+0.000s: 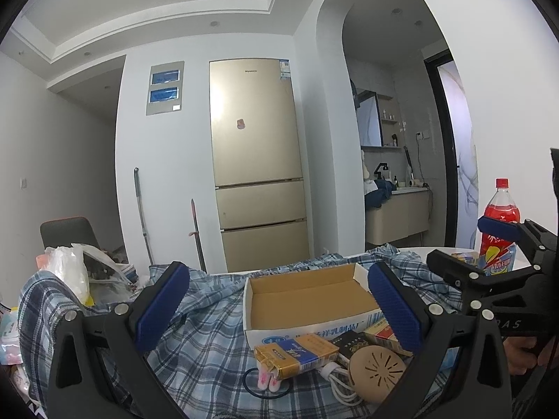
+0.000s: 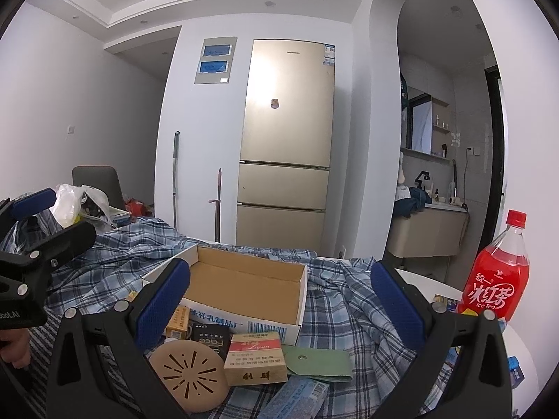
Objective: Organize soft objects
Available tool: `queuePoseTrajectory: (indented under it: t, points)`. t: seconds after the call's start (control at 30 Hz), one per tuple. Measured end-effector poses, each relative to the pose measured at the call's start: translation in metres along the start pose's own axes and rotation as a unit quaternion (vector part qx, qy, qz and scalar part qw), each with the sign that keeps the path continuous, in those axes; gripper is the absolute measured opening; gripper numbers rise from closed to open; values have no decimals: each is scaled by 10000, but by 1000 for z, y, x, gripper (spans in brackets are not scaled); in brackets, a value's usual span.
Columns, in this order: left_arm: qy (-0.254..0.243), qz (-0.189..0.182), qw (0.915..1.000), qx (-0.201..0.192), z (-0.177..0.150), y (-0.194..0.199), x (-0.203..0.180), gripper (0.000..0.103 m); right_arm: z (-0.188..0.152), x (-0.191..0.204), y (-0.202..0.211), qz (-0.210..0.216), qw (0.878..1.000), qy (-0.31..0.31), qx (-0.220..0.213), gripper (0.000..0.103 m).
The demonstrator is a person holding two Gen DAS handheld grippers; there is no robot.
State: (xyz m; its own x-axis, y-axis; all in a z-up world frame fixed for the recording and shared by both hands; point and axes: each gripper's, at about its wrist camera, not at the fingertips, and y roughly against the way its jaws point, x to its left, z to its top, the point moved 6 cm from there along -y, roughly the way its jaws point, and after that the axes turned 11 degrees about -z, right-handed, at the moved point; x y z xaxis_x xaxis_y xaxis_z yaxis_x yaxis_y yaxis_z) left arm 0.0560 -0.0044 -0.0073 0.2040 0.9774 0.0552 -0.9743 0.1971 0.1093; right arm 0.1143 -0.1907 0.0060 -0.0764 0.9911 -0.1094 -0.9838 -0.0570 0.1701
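Observation:
A blue plaid shirt (image 1: pixel 206 317) lies spread over the table; it also shows in the right wrist view (image 2: pixel 335 310). An empty open cardboard box (image 1: pixel 307 296) rests on it, also seen in the right wrist view (image 2: pixel 244 279). Small boxes (image 2: pixel 253 359), a round tan disc (image 2: pixel 190 379) and a green pouch (image 2: pixel 319 358) lie in front of the box. My left gripper (image 1: pixel 279 309) is open and empty above these items. My right gripper (image 2: pixel 281 307) is open and empty over the box front. Each gripper shows at the edge of the other's view.
A red iced tea bottle (image 2: pixel 494 276) stands at the table's right. A white plastic bag (image 1: pixel 70 272) and clutter sit at the left. A white cable (image 1: pixel 339 382) lies by the disc. A gold fridge (image 1: pixel 256 160) and a chair (image 1: pixel 68 232) stand behind.

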Motion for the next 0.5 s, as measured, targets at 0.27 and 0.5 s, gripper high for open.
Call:
queuePoseTrajectory:
  t: [0.27,0.5]
  points:
    - [-109,-21,9995,281,4,-4,3,103,3,-8,2,-82,9999,-101,1,103]
    - [165,-341,9938,1049,-8,-23,6,103,2,-23,-6,-200,9984,-268,466,103]
